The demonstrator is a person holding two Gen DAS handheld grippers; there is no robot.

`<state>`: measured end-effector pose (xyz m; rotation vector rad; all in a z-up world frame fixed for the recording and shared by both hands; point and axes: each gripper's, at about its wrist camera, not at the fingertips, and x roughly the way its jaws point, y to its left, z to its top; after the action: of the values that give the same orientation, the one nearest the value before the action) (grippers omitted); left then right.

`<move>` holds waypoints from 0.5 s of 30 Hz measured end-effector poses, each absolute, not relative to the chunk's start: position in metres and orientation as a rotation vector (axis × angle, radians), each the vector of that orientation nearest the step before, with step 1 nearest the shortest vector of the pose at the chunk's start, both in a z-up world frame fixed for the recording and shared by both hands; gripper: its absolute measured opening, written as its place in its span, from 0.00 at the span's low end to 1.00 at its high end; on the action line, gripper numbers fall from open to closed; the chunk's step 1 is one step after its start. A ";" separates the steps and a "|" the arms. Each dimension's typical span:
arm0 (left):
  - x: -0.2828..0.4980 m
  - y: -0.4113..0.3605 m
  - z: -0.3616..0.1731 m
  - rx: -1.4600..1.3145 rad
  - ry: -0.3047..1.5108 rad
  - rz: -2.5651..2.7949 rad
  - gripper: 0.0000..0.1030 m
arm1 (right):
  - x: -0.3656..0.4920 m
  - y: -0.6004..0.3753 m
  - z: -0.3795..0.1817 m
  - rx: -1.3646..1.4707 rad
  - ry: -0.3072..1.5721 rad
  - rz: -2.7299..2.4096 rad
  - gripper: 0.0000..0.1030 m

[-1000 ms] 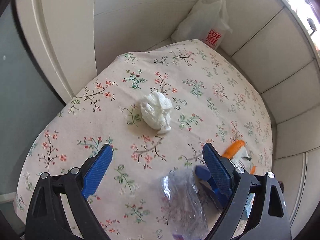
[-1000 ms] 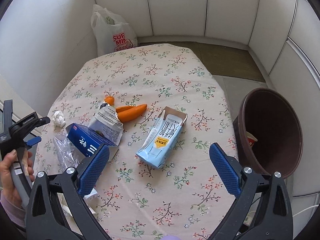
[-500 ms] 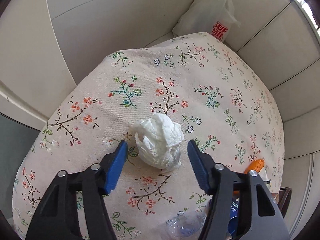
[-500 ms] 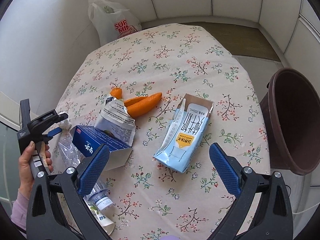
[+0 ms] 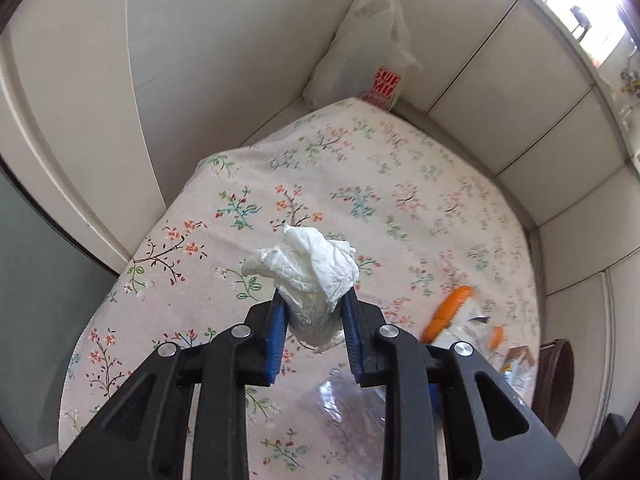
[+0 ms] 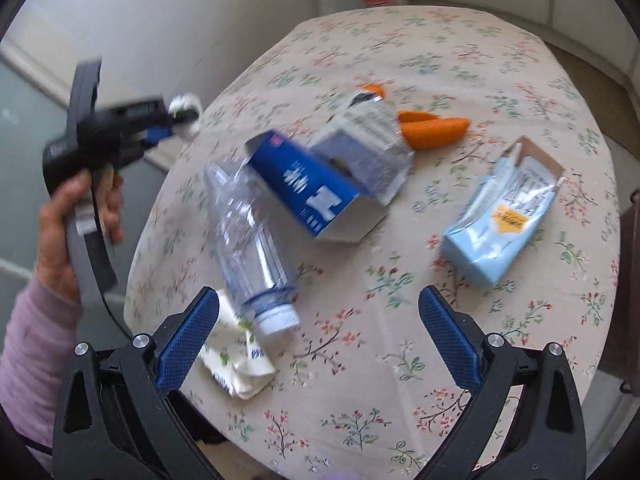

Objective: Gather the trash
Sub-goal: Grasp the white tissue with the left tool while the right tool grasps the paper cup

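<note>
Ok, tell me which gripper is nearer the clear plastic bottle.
Right. The right gripper hovers open just above the clear plastic bottle, near its cap end; the left gripper is lifted past its far end, closing on crumpled tissue.

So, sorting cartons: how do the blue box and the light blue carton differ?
The blue box is dark blue and leans on other trash; the light blue carton is pale, with a yellow label, and lies alone. Both are torn open and lie on the table.

A round table (image 5: 400, 184) with a floral tablecloth (image 6: 460, 52) stands in a corner of white panelled walls (image 5: 224, 60). Daylight enters through a window (image 5: 592, 8) at upper right. A white plastic bag (image 5: 360, 64) sits in the corner behind the table.
</note>
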<state>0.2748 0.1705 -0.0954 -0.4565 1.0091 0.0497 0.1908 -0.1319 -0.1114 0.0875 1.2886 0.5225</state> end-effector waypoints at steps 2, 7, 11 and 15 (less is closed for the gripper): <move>0.256 0.167 -0.066 -0.481 0.948 0.005 0.25 | 0.175 -0.116 -0.116 0.012 1.309 0.621 0.93; 0.202 0.152 -0.012 -0.536 0.842 -0.114 0.25 | 0.144 -0.084 -0.131 -0.089 1.343 0.785 0.93; 0.158 0.142 0.011 -0.543 0.760 -0.180 0.25 | 0.148 -0.079 -0.146 -0.016 1.349 0.782 0.89; 0.151 0.132 0.009 -0.496 0.769 -0.220 0.25 | 0.151 -0.073 -0.163 0.019 1.363 0.777 0.79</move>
<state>0.1514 0.1317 0.0093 -0.4963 0.7686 -0.2198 0.1515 -0.0734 -0.1634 0.0189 1.3626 0.7767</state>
